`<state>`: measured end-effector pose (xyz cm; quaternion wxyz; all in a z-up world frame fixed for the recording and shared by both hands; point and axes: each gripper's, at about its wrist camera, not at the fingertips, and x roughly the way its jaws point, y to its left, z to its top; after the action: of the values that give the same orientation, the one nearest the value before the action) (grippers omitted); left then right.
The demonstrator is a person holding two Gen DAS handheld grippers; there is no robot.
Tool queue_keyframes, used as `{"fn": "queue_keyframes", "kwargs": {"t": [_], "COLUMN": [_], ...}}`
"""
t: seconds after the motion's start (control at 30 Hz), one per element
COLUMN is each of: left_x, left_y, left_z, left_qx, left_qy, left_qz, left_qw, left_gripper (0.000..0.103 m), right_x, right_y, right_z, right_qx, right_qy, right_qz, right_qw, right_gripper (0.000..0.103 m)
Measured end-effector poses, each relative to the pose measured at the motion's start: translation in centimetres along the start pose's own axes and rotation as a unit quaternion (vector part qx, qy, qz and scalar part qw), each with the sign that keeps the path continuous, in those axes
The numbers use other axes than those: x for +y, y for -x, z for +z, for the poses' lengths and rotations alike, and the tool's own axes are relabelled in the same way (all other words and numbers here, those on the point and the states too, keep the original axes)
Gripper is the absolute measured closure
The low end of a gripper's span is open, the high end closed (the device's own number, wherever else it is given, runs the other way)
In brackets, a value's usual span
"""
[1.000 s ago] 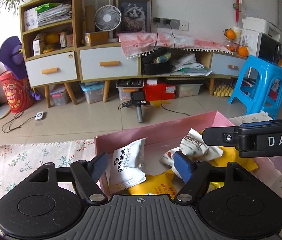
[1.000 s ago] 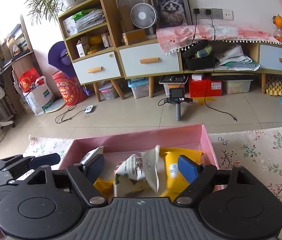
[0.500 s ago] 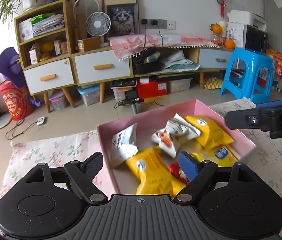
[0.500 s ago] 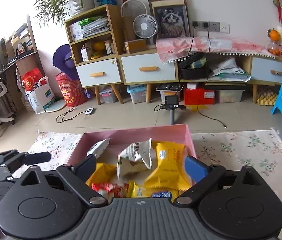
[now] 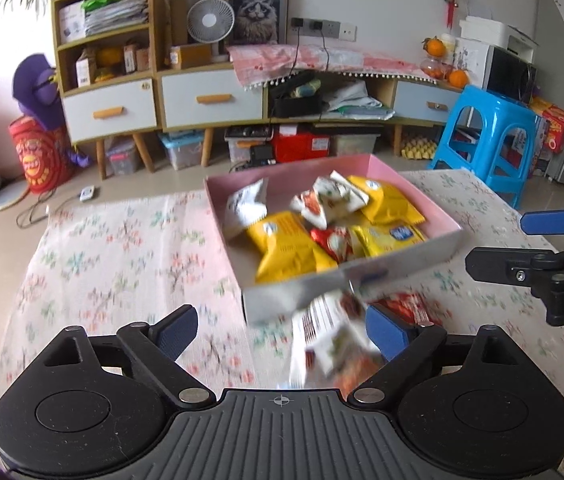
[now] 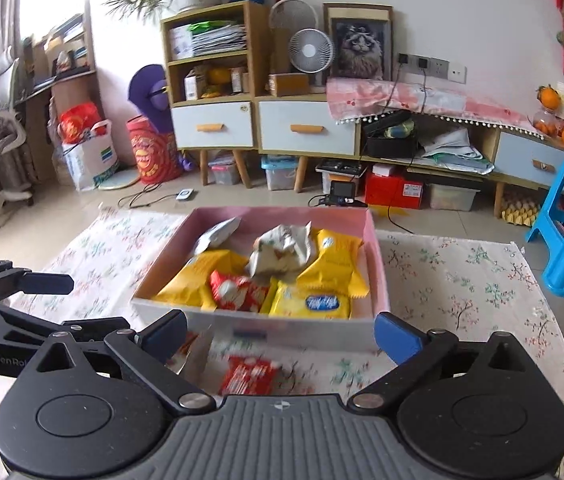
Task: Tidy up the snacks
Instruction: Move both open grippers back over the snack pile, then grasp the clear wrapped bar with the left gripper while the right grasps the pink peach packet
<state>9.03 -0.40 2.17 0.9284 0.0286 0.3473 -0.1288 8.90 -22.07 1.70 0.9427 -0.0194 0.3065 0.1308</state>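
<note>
Snacks (image 5: 314, 220) lay in the pink box (image 5: 434, 204) on the flowered cloth (image 5: 122, 248). In the left wrist view, the left gripper (image 5: 282, 328) was wide open, holding nothing; a blurred white packet (image 5: 330, 340) was between its fingers. In the right wrist view, the right gripper (image 6: 282, 334) stood wide open and empty, with a red packet (image 6: 248, 374) on the cloth before the box.

Blurred beyond reading: white snack packet (image 5: 332, 340) between the left gripper's (image 5: 282, 330) spread fingers, print illegible. Red wrapper (image 6: 249, 374) smeared, lower end hidden behind the right gripper's (image 6: 280, 338) body. Pink box's (image 6: 258, 330) near wall streaked. Right gripper cut off at the left view's edge.
</note>
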Motion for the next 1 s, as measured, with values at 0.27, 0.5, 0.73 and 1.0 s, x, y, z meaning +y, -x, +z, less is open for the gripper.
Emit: {"fn": "queue_keyframes", "kwargs": {"t": [0.27, 0.5, 0.73, 1.0], "left_x": [-0.3, -0.9, -1.2, 0.2], "left_y": [1.0, 0.6, 0.8, 1.0], "left_z": [-3.2, -5.8, -6.8, -6.8], "left_qx": [0.015, 0.026, 0.025, 0.018], "left_qy": [-0.006, -0.02, -0.011, 0.032], "left_qz": [0.001, -0.007, -0.03, -0.024], "left_qw": [0.9999, 0.9994, 0.9992, 0.999], "left_gripper": [0.008, 0.008, 0.008, 0.01], "right_x": [1.3, 1.1, 0.0, 1.4], "right_y": [1.4, 2.0, 2.6, 1.9], "right_z": [-1.9, -3.0, -4.3, -6.4], "right_qx": [-0.006, -0.007, -0.001, 0.033], "right_qy": [-0.002, -0.001, -0.025, -0.01], "right_qz": [0.022, 0.029, 0.03, 0.039], "right_qw": [1.0, 1.0, 0.999, 0.999], "right_gripper": [0.008, 0.008, 0.008, 0.008]}}
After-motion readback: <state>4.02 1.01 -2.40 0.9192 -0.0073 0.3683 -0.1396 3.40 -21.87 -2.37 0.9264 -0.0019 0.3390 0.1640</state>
